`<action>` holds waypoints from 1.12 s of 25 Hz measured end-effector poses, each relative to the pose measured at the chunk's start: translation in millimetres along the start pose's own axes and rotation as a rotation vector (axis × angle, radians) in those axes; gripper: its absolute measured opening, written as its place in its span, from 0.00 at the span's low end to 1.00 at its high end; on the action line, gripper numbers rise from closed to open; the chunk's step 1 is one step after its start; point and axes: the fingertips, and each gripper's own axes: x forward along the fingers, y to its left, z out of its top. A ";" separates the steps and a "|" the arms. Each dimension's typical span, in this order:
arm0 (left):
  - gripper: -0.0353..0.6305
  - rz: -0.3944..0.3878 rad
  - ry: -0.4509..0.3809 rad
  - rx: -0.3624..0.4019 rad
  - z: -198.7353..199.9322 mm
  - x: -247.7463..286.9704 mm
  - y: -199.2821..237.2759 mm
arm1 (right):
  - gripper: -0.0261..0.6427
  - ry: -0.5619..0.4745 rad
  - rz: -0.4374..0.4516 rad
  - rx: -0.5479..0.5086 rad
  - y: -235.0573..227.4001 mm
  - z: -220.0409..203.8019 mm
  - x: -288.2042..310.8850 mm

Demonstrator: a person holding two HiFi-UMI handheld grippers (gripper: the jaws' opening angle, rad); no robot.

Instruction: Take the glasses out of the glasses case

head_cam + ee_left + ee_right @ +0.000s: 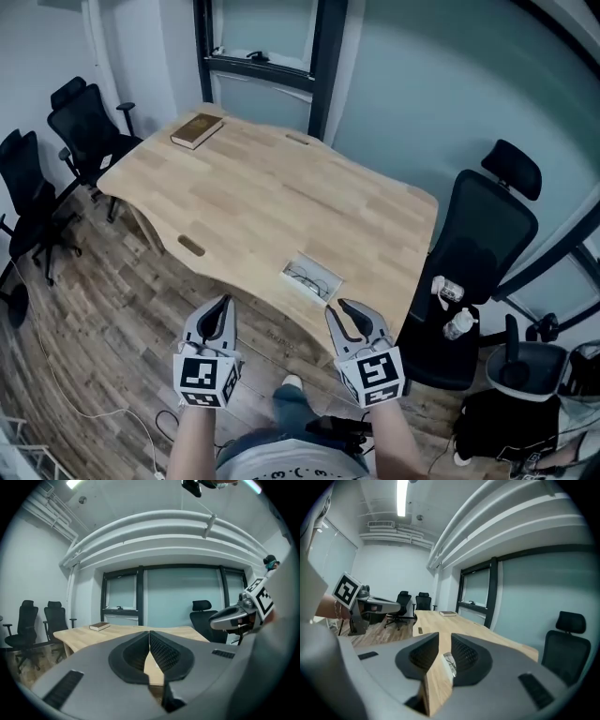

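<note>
Left hand-held gripper (223,302) held short of the glasses case (322,264), to its near left, off the edge of the surface (281,187) and over the wooden floor (122,319). Pointing almost level toward the surface. Jaws pressed together at the tips, nothing between them.

Right hand-held gripper (336,307) alongside the left one, closer to the glasses case and just short of its near side, tilted slightly downward. Jaws parted by a narrow gap, pads touching nothing, nothing gripped. Through that gap in the right gripper view, the glasses case lying in line with the jaws. One forearm behind each marker cube, both reaching forward from the bottom of the head view.

Glasses case open and flat close to the near edge of the surface, pale inside, with the glasses (307,277) resting in it: thin dark frame, lenses side by side.

Far beyond the glasses case, at the far left corner of the surface, a closed brown book (197,130). Right of the glasses case, off the surface, a black office chair (483,234) with two clear plastic bottles (458,324) lying on its seat, contents not readable.
</note>
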 end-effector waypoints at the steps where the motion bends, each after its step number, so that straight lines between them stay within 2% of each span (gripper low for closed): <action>1: 0.08 0.007 0.007 -0.004 -1.5 14.2 3.6 | 0.17 0.030 0.019 -0.017 -7.4 -5.6 15.9; 10: 0.08 0.039 0.110 -0.023 -37.2 87.2 43.1 | 0.17 0.320 0.186 -0.102 -19.7 -78.5 120.3; 14: 0.08 0.027 0.146 -0.036 -53.5 118.7 59.7 | 0.17 0.471 0.242 -0.201 -25.0 -110.7 155.2; 19: 0.08 -0.004 0.192 -0.024 -67.7 155.4 77.2 | 0.16 0.645 0.317 -0.286 -22.9 -151.1 176.2; 28: 0.08 -0.015 0.237 -0.054 -87.0 201.0 109.9 | 0.16 0.902 0.418 -0.389 -24.6 -189.3 205.4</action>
